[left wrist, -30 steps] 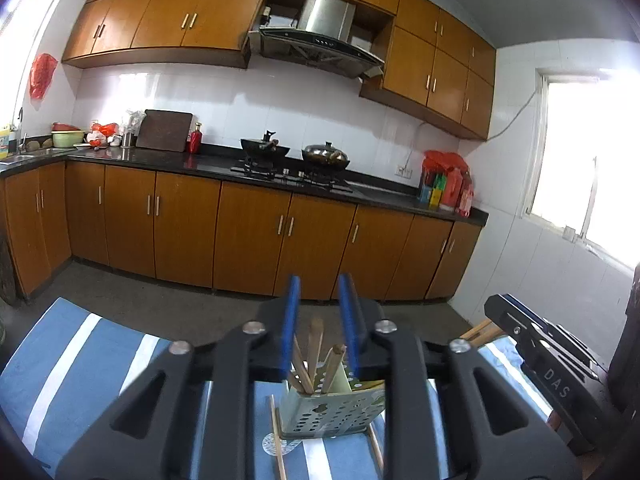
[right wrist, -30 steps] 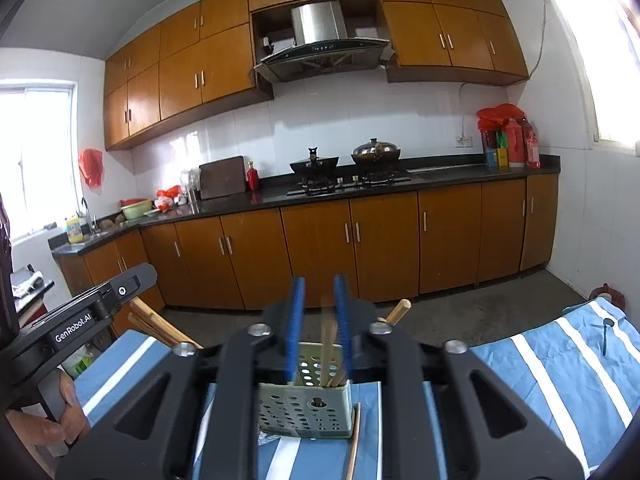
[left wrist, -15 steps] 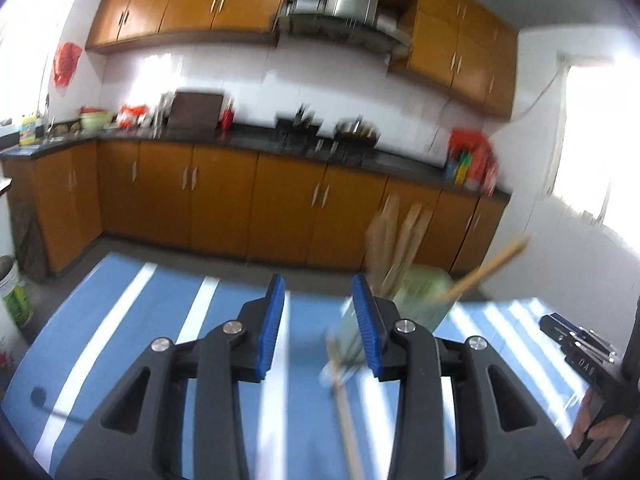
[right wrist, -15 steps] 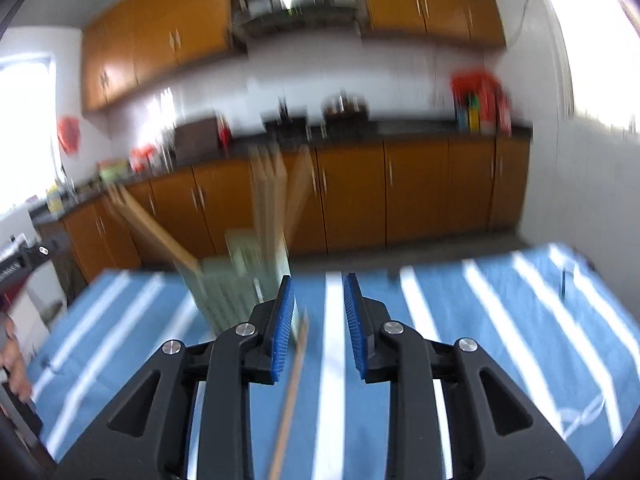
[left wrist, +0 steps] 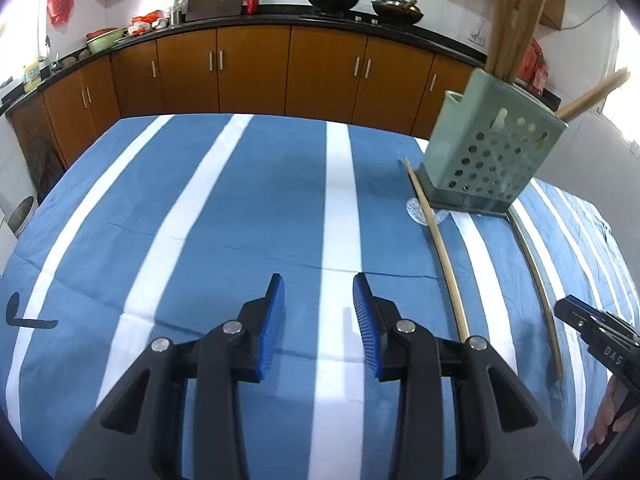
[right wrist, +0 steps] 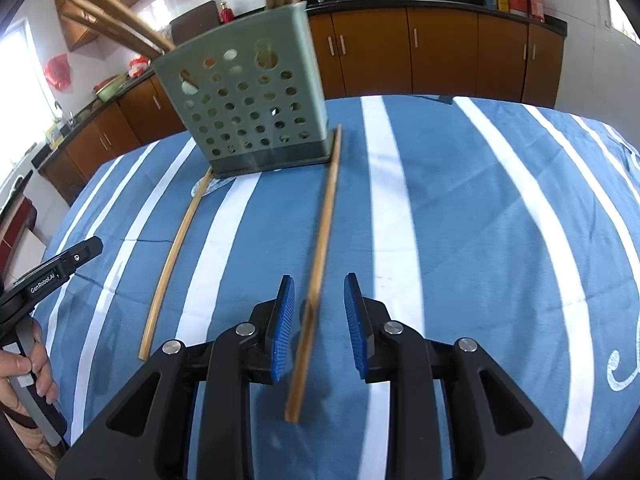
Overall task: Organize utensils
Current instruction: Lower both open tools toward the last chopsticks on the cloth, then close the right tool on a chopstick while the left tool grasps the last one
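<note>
- Chopsticks lie loose on the striped cloth [right wrist: 460,200]: one [right wrist: 320,240] runs toward 12 o'clock between the spread fingers of the right gripper [right wrist: 318,320], not pinched yet.
- Its far end touches the green holder [right wrist: 248,116], where more sticks stand.
- Other chopstick [left wrist: 438,240] lies at 2 o'clock from the left gripper [left wrist: 319,320], which is spread and holds nothing.

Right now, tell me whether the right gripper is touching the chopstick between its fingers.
Apart. The right wrist view shows the right gripper open, with blue cloth visible between the chopstick and each pad.
</note>
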Tool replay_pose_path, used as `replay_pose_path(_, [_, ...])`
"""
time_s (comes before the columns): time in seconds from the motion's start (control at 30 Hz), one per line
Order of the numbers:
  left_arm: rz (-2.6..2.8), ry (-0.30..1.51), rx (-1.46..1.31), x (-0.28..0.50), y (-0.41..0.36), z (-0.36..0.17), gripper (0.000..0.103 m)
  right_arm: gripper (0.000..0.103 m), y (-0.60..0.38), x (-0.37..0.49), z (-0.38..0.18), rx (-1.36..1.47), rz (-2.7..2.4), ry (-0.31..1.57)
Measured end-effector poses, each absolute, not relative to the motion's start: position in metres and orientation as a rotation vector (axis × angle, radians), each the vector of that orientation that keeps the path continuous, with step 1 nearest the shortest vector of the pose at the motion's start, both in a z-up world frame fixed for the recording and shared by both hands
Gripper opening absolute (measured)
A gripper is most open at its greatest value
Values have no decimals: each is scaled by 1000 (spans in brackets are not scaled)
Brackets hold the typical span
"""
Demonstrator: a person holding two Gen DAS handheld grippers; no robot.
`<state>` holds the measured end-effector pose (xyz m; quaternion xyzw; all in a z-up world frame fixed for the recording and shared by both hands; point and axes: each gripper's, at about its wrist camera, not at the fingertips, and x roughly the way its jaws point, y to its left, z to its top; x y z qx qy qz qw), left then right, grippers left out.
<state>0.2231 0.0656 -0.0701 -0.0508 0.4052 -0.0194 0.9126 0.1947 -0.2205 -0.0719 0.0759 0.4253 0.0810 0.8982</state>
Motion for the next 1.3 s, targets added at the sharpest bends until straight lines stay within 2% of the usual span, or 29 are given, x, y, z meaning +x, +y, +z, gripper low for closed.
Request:
replay_pose_path(0.23, [-81,851,-75,224,38,-76,40,27,-210,199,-85,97,152,887])
replay_pose_path(0.3, [-95,856,-69,225,31,-77,40,22,-209,197,-85,68,133,874])
replay_pose_path(0.33, [-99,858,-68,226,28,-78,40,11,-210,197,-86,63,115,874])
replay_pose_path(0.37, [-105,860,-68,227,26,-79,40,8,-214,197,-86,67,101,875])
replay_pose_path(0.67, [-189,863,-45,232,-9,-76,40,8,-254,198,-87,128,5,868])
replay_pose_path(1.1, [-113,917,81,259,-48,-95,39,8,-255,198,-86,136,10,868])
replay_pose_path(1.2, [-112,904,83,260,-47,-96,23,8,-254,197,-86,134,9,868])
replay_pose_path(1.23, [-113,901,84,260,-46,-95,13,8,-254,197,-86,133,9,868])
replay_pose_path(1.27, [-112,900,83,260,-45,-95,8,8,-255,197,-86,134,9,869])
replay_pose_path(1.3, [-113,899,81,260,-44,-95,8,8,-255,198,-87,133,9,869])
